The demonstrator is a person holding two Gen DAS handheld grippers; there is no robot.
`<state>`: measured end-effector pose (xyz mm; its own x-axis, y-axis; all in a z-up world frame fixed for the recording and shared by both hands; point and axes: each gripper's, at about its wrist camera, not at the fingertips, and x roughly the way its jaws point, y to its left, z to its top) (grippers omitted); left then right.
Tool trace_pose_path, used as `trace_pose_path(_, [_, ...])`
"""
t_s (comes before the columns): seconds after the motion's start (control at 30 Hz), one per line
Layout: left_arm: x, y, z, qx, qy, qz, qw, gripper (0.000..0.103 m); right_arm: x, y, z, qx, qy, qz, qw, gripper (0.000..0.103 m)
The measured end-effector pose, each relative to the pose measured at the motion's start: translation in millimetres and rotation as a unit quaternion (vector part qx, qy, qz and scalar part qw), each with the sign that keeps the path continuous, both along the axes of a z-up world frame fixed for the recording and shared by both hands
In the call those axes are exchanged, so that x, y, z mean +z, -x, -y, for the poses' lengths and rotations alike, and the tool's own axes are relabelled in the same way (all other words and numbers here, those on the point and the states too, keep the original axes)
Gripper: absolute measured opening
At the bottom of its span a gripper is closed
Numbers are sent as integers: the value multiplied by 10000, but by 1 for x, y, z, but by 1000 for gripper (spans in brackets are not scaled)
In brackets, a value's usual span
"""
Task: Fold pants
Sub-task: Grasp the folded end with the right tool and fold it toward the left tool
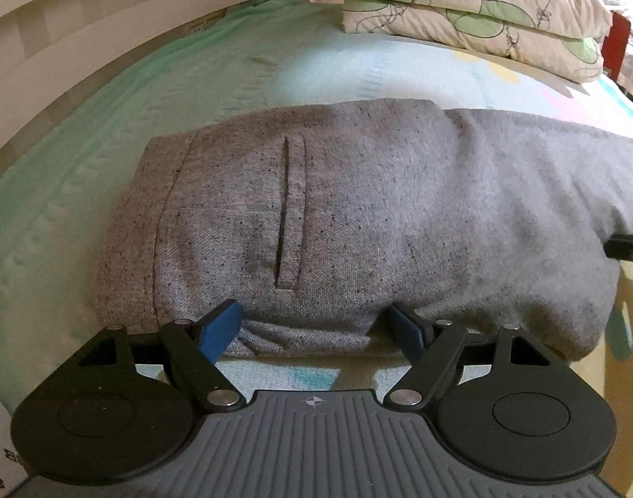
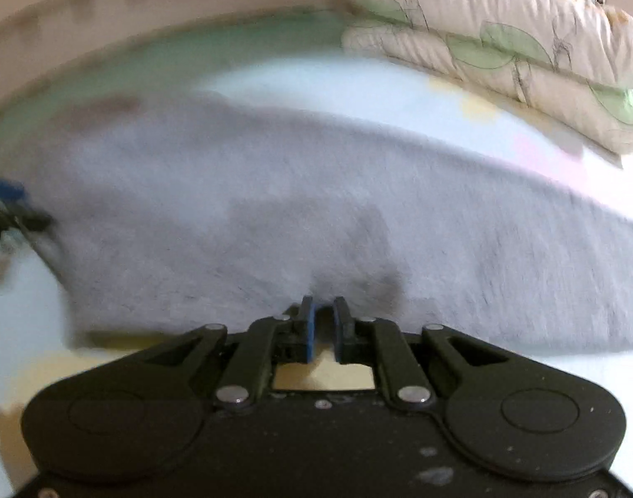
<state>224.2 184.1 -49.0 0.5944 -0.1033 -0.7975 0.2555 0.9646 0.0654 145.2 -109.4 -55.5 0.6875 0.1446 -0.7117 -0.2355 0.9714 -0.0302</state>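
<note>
Here left hand-held gripper [image 1: 316,328] spread wide at pants [image 1: 358,216] edge.

Grey pants [image 1: 358,216] lie across frame centre on a green sheet [image 1: 108,124], pocket slit upright. Left gripper [image 1: 316,328], lower centre, jaws wide around the near edge. Folded quilt [image 1: 482,12] upper right.

The pants [image 1: 358,216] are a coarse, matt grey woven cloth flecked with dark specks. The bed [image 1: 88,157] wears a soft quilted sheet — matt, pastel. The left tongs [image 1: 316,323] are matt black plastic with shiny metal pivots and blue rubbery pads [image 1: 221,325].
</note>
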Motion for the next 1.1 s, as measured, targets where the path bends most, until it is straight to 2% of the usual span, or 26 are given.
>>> trace_pose_path(0.07, [5,0,-3,84,107,8,9999,76,5,3,0,20,101,-60,9999,4])
trace_pose_path(0.13, [15,4,-7,147,183,192,9995,76,13,3,-2,26,133,-87,9999,7])
trace_pose_path(0.2, [29,7,-15,260,331,488,9979,76,20,4,3,18,52,61,10000,7])
trace_pose_path(0.27, [39,4,-24,444,670,650,9946,76,34,7,1,35,-76,370,9993,9])
trace_pose_path(0.33, [41,-10,-27,548,831,605,9932,76,49,5,-6,119,-226,600,9979,10])
trace_pose_path(0.37, [39,-17,-24,508,787,555,9941,77,55,0,-12,223,-328,627,9972,14])
trace_pose_path(0.5, [16,-40,-12,447,654,178,9967,77,70,-22,-41,678,-522,619,9944,15])
trace_pose_path(0.57, [5,-48,-12,478,668,135,9965,77,76,-35,-53,941,-646,609,9916,17])
trace_pose_path(0.7, [5,-63,-10,465,656,52,9967,79,84,-59,-80,1415,-529,637,9865,21])
trace_pose_path(0.77, [9,-63,-19,659,962,37,9932,78,86,-75,-94,1625,-377,655,9838,23])
trace_pose_path(0.83, [9,-52,-29,979,1397,182,9852,77,87,-86,-107,1790,-385,634,9811,25])
trace_pose_path(0.9, [9,-39,-36,1192,1666,330,9782,77,87,-103,-119,1915,-467,593,9786,27])
trace_pose_path(1.0, [21,-27,-37,1139,1576,354,9803,78,86,-133,-144,2162,-600,537,9730,30])
trace_pose_path(1.1, [30,-15,-51,1314,1722,553,9747,78,77,-159,-177,2461,-758,392,9655,32])
